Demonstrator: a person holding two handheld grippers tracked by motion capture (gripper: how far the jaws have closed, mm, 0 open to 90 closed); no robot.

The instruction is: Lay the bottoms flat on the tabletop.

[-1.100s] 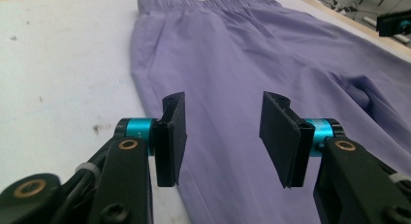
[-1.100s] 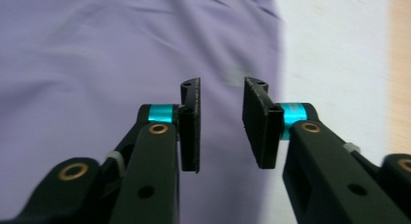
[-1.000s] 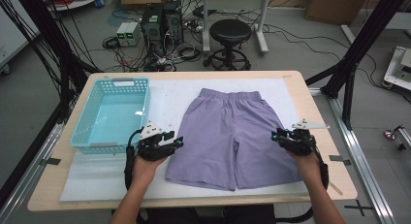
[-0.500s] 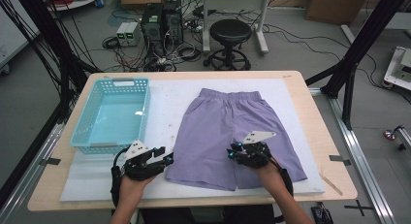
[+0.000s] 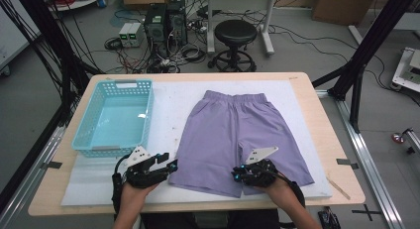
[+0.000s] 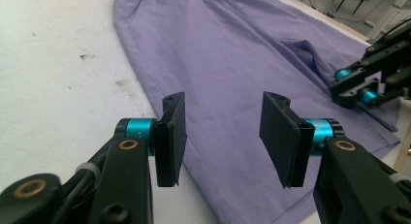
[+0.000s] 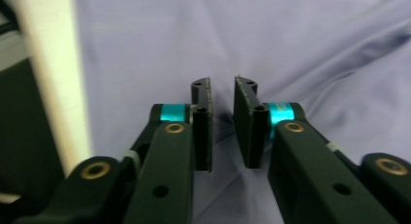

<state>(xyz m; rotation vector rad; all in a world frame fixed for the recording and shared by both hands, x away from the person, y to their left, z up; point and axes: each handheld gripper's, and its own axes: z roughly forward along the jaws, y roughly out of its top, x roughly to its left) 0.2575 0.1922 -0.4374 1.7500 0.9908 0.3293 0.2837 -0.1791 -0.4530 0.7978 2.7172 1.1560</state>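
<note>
Purple shorts lie flat on the white mat, waistband at the far side. My left gripper is at the near left hem corner. In the left gripper view it stands open, low over the left leg's cloth, with nothing pinched. My right gripper sits at the near hem where the two legs meet. Its jaws have just been closing and leave a narrow gap over puckered cloth; the pads do not press on it. It also shows far right in the left gripper view.
A light blue plastic basket stands on the left of the table beside the mat. The wooden table edge runs just behind both hands. A thin wooden stick lies at the near right corner. A stool and computers stand on the floor beyond.
My right gripper has swung left from the shorts' right side to the near hem and its jaws have narrowed. My left gripper has drawn back toward the near left hem corner.
</note>
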